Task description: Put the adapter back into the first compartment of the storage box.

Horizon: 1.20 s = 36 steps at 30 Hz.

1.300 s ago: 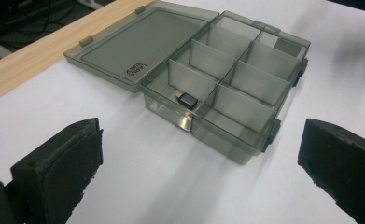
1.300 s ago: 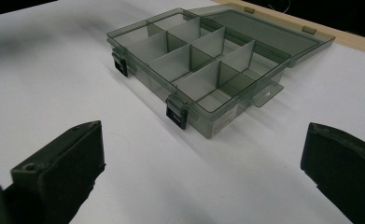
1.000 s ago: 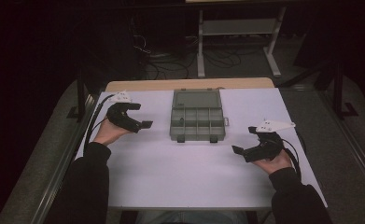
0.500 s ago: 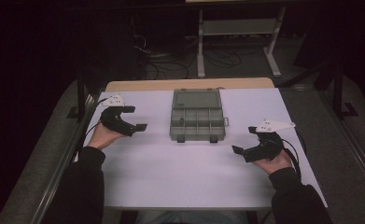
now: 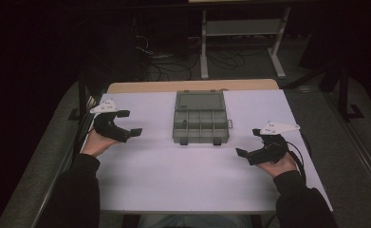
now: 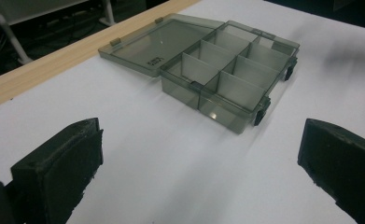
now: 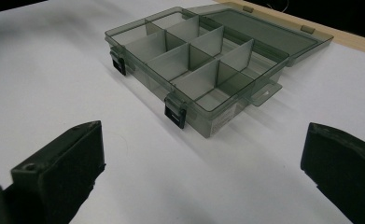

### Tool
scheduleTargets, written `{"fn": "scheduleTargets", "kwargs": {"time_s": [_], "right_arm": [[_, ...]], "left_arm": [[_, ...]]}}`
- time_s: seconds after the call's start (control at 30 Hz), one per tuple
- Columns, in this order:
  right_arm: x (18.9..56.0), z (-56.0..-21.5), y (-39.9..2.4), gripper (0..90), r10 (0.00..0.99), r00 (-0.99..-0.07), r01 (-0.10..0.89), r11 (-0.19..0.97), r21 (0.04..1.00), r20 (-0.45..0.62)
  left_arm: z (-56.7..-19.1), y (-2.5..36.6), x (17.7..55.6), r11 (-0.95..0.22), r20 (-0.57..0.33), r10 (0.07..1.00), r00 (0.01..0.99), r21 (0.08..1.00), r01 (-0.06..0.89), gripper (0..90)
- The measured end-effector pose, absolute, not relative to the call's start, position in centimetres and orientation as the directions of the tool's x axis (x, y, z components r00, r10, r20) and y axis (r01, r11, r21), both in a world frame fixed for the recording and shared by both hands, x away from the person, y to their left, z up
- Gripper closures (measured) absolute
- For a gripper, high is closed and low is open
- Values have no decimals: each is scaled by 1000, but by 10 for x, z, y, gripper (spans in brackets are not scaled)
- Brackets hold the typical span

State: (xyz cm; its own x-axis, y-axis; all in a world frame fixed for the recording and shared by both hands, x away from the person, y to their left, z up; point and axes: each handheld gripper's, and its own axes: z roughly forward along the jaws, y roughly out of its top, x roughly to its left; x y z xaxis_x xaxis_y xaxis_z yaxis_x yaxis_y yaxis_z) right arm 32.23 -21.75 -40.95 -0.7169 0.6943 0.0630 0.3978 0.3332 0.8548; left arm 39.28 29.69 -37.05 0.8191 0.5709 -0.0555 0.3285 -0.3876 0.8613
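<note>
I have the smoky compartment box [image 5: 200, 124] lying open in the middle of the white table [image 5: 173, 175], lid folded flat toward the far edge, all cells empty as far as I can tell. My left gripper [image 5: 126, 122] and right gripper [image 5: 249, 142] sit well apart on either side of it, jaws spread wide and holding nothing. I judge the risk is the light box skidding or the lid [image 6: 157, 44] twisting on its hinges if I push from one side alone.

Dim lab: covered table [image 5: 173, 185], floor cables [image 5: 173, 59].
</note>
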Motion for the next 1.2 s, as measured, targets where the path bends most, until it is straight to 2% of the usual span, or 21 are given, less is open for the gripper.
{"fn": "scheduleTargets", "kwargs": {"time_s": [0.43,0.7,0.97,1.2], "right_arm": [[323,-410,-217,0,696,-715,400,335,853,62],[323,-410,-218,0,698,-714,401,334,853,62],[323,-411,-217,0,698,-713,402,335,852,62],[324,-412,-217,0,699,-712,410,335,849,68]], "left_arm": [[-374,326,381,-329,-74,609,789,882,337,0],[-381,351,367,-250,-118,643,757,902,353,0],[-386,365,351,-193,-98,673,733,934,302,0],[-392,369,342,-202,-69,685,726,938,281,0]]}}
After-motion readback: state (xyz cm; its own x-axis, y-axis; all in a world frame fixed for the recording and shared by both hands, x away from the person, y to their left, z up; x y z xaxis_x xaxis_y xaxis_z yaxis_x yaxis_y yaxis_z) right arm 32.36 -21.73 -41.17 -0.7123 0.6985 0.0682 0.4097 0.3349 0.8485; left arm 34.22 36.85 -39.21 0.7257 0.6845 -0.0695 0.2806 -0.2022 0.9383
